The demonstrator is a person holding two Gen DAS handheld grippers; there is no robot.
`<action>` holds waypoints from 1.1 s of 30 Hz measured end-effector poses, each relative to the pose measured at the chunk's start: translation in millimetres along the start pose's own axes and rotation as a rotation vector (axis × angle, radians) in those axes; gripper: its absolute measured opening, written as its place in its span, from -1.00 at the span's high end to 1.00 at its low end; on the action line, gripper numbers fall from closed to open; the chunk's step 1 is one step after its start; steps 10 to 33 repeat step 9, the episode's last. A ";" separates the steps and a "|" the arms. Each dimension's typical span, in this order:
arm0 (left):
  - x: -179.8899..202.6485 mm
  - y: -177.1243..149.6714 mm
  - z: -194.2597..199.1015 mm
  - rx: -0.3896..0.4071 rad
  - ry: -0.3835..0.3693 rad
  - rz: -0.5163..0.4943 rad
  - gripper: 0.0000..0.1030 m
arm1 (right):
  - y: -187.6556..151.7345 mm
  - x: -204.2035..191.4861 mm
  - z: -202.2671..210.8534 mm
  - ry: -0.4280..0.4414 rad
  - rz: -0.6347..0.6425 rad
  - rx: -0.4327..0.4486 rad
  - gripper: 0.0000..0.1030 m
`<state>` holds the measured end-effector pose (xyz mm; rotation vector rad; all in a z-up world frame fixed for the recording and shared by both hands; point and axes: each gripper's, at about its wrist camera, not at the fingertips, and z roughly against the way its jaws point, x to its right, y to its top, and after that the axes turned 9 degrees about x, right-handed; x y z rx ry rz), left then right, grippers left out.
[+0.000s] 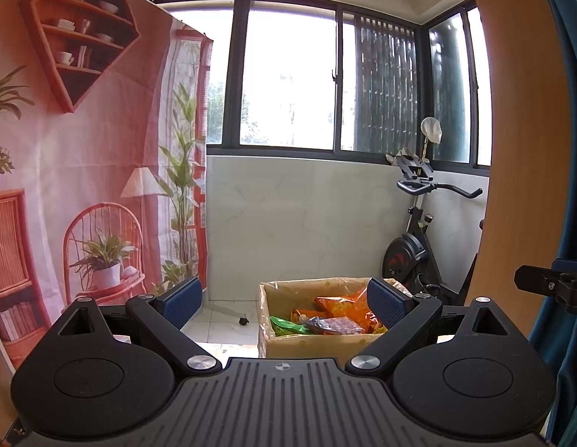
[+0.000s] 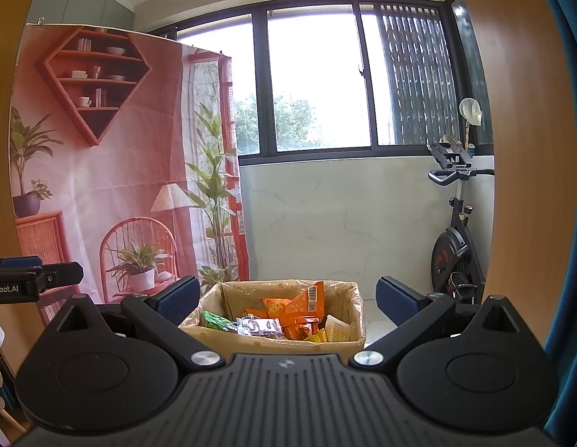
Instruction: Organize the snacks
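Both grippers hang with their blue-padded fingers spread wide and nothing between them. Seen from the right wrist, the right gripper (image 2: 287, 298) frames the cardboard box (image 2: 273, 339) squarely: the box lies straight ahead and a little below, its open top facing up and its long side running across the view. Inside it sit orange snack bags (image 2: 299, 307), a green packet (image 2: 216, 321), a silvery wrapper (image 2: 257, 325) and a pale cracker pack (image 2: 337, 329), heaped loosely. From the left wrist, the left gripper (image 1: 284, 303) has the same box ahead but off to its right, the far finger overlapping the box's right end. So the right gripper looks better lined up, though which is truly nearer is hard to judge through the fisheye. An exercise bike (image 2: 456, 246) stands well beyond, by the window wall.
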<state>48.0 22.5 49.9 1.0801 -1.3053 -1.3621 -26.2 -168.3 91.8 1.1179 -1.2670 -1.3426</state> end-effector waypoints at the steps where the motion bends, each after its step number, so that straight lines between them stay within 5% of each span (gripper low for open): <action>1: -0.1 0.0 0.0 0.000 0.000 0.000 -0.87 | 0.0 0.1 0.0 0.001 0.000 0.000 -1.00; 33: -0.7 -0.3 -0.6 -0.001 0.002 0.002 -0.87 | -0.9 0.9 -0.8 -0.002 0.000 -0.004 -1.00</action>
